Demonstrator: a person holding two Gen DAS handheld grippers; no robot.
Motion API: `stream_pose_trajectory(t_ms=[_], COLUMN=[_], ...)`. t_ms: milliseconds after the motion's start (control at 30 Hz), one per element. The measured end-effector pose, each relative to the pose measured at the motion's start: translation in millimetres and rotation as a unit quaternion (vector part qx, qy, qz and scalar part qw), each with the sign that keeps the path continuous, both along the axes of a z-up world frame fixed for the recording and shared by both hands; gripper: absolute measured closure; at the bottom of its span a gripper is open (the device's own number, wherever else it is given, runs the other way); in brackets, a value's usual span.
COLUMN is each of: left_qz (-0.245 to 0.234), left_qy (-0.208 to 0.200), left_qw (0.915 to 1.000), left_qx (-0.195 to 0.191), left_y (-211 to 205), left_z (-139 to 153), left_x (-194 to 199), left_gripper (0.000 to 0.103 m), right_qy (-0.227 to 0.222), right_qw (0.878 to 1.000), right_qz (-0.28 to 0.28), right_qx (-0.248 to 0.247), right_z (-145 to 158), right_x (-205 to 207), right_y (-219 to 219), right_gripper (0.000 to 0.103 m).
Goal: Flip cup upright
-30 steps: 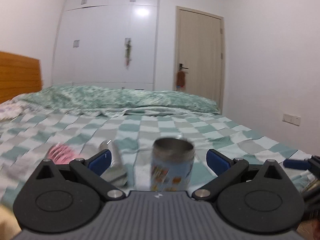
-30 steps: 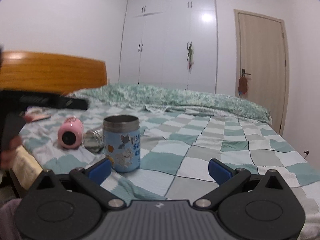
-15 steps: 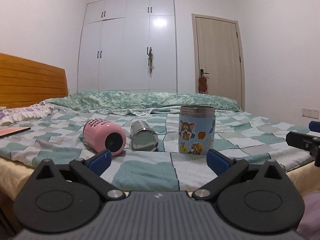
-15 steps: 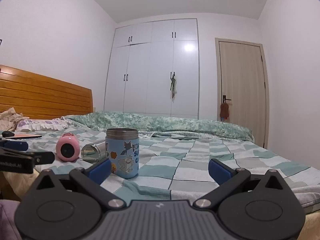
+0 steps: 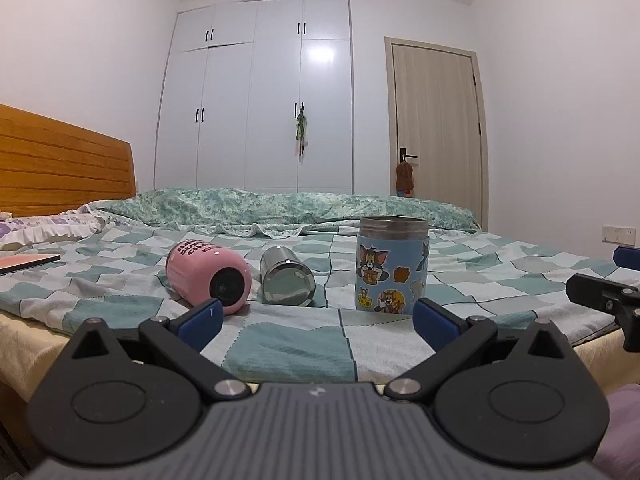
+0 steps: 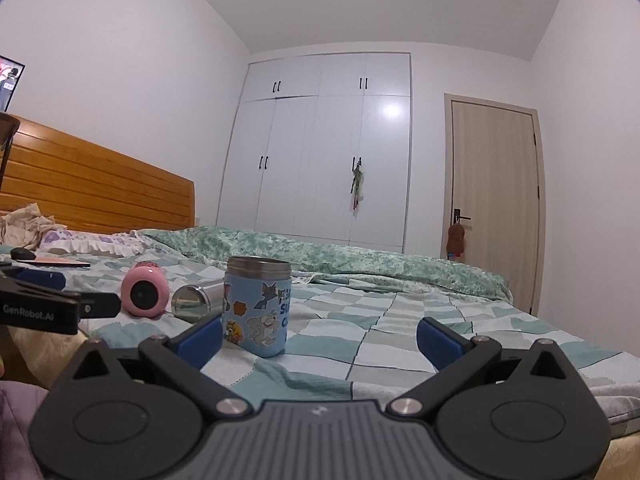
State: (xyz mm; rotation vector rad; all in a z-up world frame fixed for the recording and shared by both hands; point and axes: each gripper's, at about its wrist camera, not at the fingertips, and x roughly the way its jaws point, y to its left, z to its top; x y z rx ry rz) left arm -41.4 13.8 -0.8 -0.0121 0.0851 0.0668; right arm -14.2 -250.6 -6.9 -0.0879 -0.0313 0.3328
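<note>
Now withdrawn from the bed [image 5: 280,344], the left gripper [image 5: 316,322] and right gripper [image 6: 320,338] present wide, empty jaws, while the blue cartoon cup [image 5: 392,266] stands upright beside two toppled cups, indicating one flip completed.

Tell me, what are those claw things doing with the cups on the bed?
A person holds a claw in each hand, and both the left claw and the right claw are open, empty and hanging in front of the bed. The blue cartoon cup stands upright on the checked blanket. Beside it the pink cup and the small steel cup lie on their sides, so neither is flipped up yet.
</note>
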Motion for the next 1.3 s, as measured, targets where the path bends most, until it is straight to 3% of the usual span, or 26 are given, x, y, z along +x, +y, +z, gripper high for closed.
stream_pose_trajectory(t_ms=[1300], left_qz=[-0.001], left_qy=[-0.003], left_qw=[1.0000], left_qx=[-0.002], left_y=[-0.3], left_z=[0.8], left_x=[-2.9], left_gripper=[0.000], right_qy=[0.002], right_qw=[1.000], right_qz=[-0.001], right_qx=[0.004], right_z=[-0.4], right_x=[1.1], right_y=[0.5], right_gripper=[0.000])
